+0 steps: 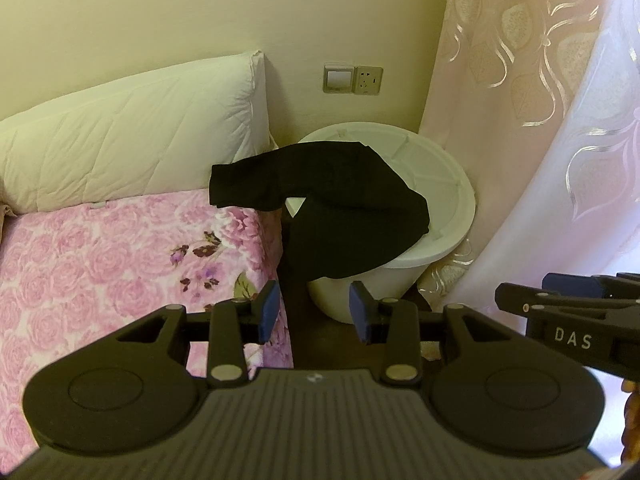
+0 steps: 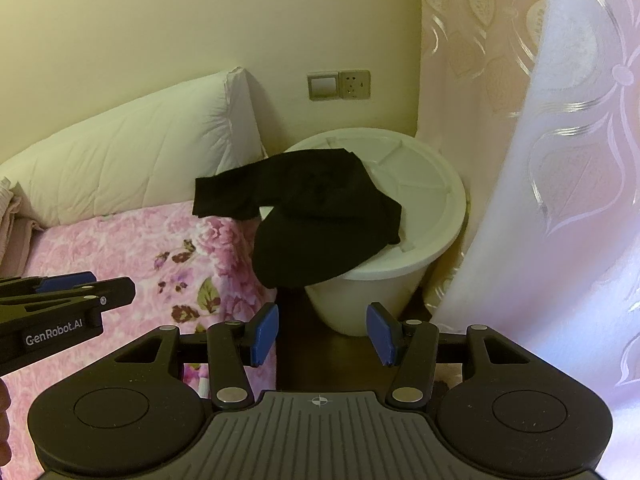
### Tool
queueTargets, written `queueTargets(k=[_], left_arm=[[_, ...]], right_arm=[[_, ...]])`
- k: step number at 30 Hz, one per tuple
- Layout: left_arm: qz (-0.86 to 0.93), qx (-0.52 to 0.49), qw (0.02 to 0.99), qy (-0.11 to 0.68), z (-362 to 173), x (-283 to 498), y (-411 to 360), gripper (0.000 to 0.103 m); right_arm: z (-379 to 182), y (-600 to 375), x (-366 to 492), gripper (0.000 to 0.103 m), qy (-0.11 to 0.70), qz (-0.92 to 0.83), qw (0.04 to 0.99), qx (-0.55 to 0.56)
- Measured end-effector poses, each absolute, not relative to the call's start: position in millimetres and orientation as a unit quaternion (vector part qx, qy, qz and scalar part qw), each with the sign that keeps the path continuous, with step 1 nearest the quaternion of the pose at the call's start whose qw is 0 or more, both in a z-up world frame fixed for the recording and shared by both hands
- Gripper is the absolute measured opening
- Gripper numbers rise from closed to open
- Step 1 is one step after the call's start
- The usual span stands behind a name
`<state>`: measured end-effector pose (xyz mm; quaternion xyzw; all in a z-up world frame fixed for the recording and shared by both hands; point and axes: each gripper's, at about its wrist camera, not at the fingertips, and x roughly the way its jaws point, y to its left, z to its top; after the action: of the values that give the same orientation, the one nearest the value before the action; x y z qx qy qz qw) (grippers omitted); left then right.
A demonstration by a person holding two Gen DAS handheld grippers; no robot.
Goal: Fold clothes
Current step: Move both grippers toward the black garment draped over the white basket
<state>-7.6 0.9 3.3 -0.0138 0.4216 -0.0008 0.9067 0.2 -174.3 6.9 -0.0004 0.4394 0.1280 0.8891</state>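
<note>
A black garment [image 1: 336, 204] lies crumpled over the lid of a white bin [image 1: 432, 196], with one end reaching onto the bed's corner. It also shows in the right wrist view [image 2: 320, 216], on the same bin [image 2: 424, 208]. My left gripper [image 1: 316, 310] is open and empty, short of the bin and the garment. My right gripper [image 2: 324, 332] is open and empty too, at a similar distance. Each gripper shows at the edge of the other's view: the right gripper [image 1: 568, 300] and the left gripper [image 2: 80, 288].
A bed with a pink floral cover [image 1: 100, 264] is on the left, with a white pillow [image 1: 132, 136] against the wall. A pink patterned curtain [image 1: 560, 120] hangs on the right. A switch and socket [image 1: 352, 79] sit on the wall. Dark floor lies between bed and bin.
</note>
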Motion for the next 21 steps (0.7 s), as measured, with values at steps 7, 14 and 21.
queueTargets(k=[7,14,21], left_arm=[[-0.002,-0.016,0.908,0.418,5,-14,7,0.034],[-0.002,-0.016,0.912,0.409,8,-23,13,0.034],[0.002,-0.020,0.913,0.408,11,-25,25,0.034]], right_arm=[[7,-169,-6,0.053,0.437,0.127,0.891,-0.005],[9,-162,-11,0.053,0.432,0.127,0.893,-0.010],[10,-156,-14,0.053,0.426,0.122,0.897,-0.008]])
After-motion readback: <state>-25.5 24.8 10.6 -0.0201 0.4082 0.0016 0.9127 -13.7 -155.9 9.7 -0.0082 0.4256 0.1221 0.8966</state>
